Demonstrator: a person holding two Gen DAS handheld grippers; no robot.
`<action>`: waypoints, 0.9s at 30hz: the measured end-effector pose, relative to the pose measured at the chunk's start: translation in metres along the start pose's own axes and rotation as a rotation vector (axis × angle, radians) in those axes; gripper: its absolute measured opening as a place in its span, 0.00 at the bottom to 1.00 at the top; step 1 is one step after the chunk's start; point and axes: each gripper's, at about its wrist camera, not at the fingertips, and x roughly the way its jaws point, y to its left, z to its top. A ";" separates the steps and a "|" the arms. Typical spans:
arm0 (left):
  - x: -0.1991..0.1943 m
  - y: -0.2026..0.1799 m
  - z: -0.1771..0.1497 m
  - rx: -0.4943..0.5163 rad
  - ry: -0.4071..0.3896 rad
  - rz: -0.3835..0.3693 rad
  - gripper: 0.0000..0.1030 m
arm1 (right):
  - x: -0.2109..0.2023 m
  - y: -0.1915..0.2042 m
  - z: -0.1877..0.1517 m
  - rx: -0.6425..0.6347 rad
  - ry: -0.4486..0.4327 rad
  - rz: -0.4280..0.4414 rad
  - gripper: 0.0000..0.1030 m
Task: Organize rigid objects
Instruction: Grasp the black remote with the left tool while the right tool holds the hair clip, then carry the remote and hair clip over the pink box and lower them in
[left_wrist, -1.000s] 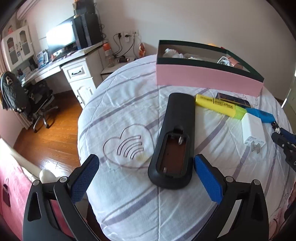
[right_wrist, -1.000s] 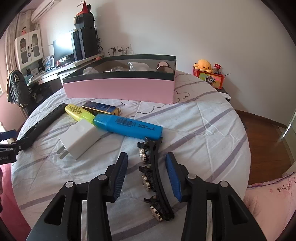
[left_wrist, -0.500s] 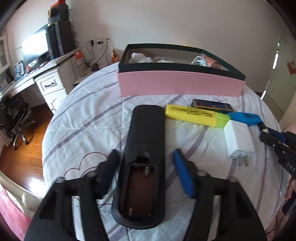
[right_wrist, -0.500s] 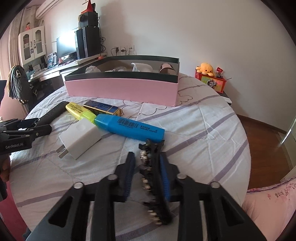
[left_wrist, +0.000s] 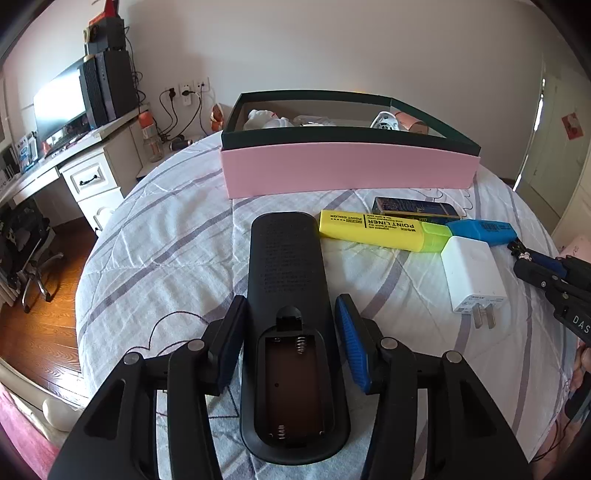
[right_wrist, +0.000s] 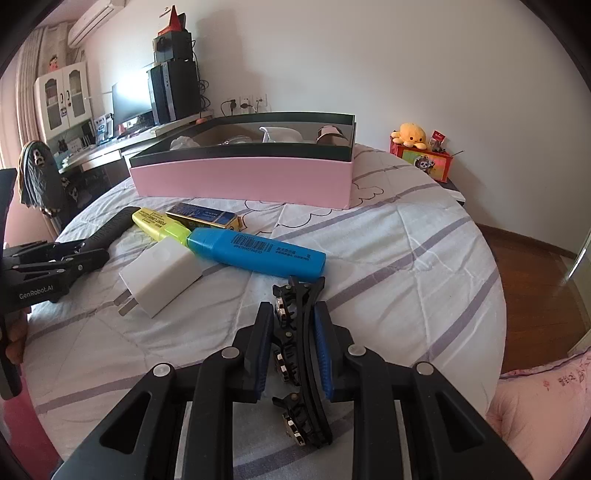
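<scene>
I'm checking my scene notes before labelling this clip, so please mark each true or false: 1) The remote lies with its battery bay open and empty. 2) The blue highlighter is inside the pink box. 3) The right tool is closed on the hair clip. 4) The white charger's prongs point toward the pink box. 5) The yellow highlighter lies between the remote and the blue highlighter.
1) True: the remote shows an uncovered bay with no batteries.
2) False: the blue highlighter lies on the bedspread in front of the pink box.
3) True: the right tool clamps the hair clip.
4) False: the white charger points its prongs away from the box.
5) True: the yellow highlighter sits between them.
</scene>
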 end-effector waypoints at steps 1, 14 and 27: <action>-0.001 -0.001 0.000 0.003 -0.002 0.008 0.46 | 0.000 0.000 0.000 -0.005 0.001 -0.001 0.22; -0.025 0.003 -0.003 -0.019 -0.030 -0.023 0.43 | -0.018 0.005 0.006 0.017 -0.023 0.038 0.20; -0.080 -0.003 0.013 -0.019 -0.148 -0.043 0.43 | -0.053 0.017 0.032 0.004 -0.098 0.044 0.20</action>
